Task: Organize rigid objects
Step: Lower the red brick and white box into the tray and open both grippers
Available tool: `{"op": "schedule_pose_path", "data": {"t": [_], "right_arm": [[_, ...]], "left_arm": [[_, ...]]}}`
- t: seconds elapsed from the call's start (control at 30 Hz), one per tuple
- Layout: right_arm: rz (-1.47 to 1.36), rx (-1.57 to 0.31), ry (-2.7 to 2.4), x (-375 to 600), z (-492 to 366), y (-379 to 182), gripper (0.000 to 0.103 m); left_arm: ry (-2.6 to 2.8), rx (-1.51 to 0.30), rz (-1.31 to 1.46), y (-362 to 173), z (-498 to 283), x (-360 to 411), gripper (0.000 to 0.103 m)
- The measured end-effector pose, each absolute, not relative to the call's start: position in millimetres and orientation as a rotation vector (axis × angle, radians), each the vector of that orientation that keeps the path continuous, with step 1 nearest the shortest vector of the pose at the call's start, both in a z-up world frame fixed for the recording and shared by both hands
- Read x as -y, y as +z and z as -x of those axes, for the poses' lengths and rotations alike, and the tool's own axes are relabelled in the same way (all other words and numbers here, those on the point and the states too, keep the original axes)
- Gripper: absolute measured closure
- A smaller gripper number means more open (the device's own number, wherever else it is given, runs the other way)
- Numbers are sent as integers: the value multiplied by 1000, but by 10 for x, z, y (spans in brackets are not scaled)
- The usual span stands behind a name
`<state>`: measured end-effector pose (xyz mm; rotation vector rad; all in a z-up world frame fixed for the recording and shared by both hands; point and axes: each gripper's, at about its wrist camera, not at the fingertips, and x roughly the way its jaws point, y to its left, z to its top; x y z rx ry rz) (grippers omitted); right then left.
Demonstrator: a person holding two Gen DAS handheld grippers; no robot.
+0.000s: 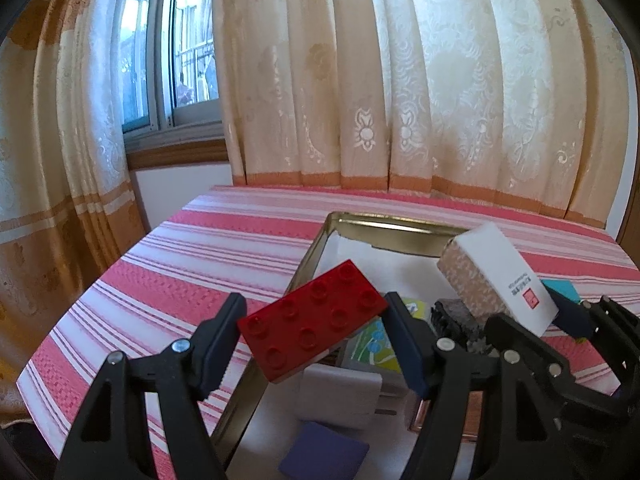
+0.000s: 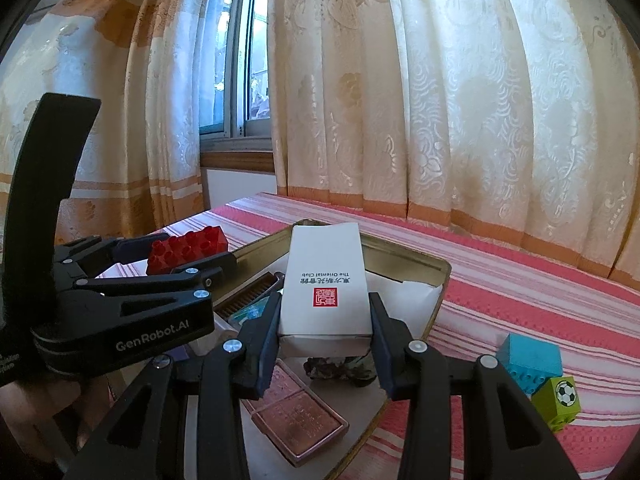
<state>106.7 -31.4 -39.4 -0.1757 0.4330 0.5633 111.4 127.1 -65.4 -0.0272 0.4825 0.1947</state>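
A red-and-white striped cloth [image 1: 224,236] is covering the table, and cream and gold patterned curtains [image 1: 440,80] are hanging behind it; at eleven o'clock in the left wrist view a window [image 1: 172,52] is letting in daylight above a wooden sill.

A gold-rimmed metal tin [image 1: 384,226] is sitting on the cloth, lined with white paper; inside it a purple square [image 1: 324,456], a white plug adapter [image 1: 340,396], a flowered card [image 1: 376,344], a dark lump [image 2: 340,368], a comb [image 2: 248,296] and a copper-coloured case [image 2: 300,416] are lying close together; outside the tin, at four o'clock in the right wrist view, a blue block [image 2: 528,356] and a green football cube [image 2: 560,398] are touching each other on the cloth.

The left gripper [image 1: 316,328] is clamping a red studded brick [image 1: 312,324] by its two ends above the tin's near left corner; the brick's long axis is running from seven o'clock to one o'clock, studs facing up and toward the camera, far end tilted higher.

The right gripper [image 2: 324,320] is pinching a white box [image 2: 326,280] by its long sides above the tin; its long axis is pointing away toward twelve o'clock, the printed face is turned upward, and the red seal is sitting near the gripped end.
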Motion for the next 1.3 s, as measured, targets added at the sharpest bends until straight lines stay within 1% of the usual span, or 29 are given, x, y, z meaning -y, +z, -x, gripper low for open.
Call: {"op": "schedule_pose_path", "data": {"t": [0.27, 0.7, 0.73, 0.77, 0.8, 0.87, 0.93, 1.03, 1.1, 1.13, 1.2, 1.3], "right_arm": [[154, -491, 563, 301, -1195, -433, 60], [142, -544, 569, 244, -1333, -439, 59], [133, -553, 580, 245, -1348, -444, 59], [127, -554, 582, 251, -1351, -445, 56], [125, -551, 579, 262, -1348, -444, 54], [112, -552, 583, 290, -1350, -447, 52], [101, -554, 584, 314, -1353, -445, 50], [90, -548, 582, 348, -1332, -439, 46], [82, -543, 574, 387, -1314, -430, 44], [77, -538, 567, 418, -1299, -420, 43], [64, -529, 557, 502, -1271, -401, 38], [57, -514, 538, 644, -1228, -384, 37]], "left_arm": [[179, -540, 29, -645, -1203, -1284, 33], [190, -574, -16, -618, -1305, -1237, 32], [195, -572, -19, -622, -1296, -1232, 31], [199, -570, -22, -627, -1285, -1227, 27], [207, -566, -22, -629, -1270, -1226, 26], [212, -565, -13, -628, -1259, -1237, 19], [220, -563, -2, -626, -1247, -1257, 15], [225, -555, 12, -617, -1213, -1259, 12], [228, -549, 19, -619, -1186, -1249, 7], [231, -542, 22, -622, -1168, -1239, 3], [235, -532, 25, -626, -1131, -1210, 2], [230, -524, 23, -634, -1086, -1130, 2]]}}
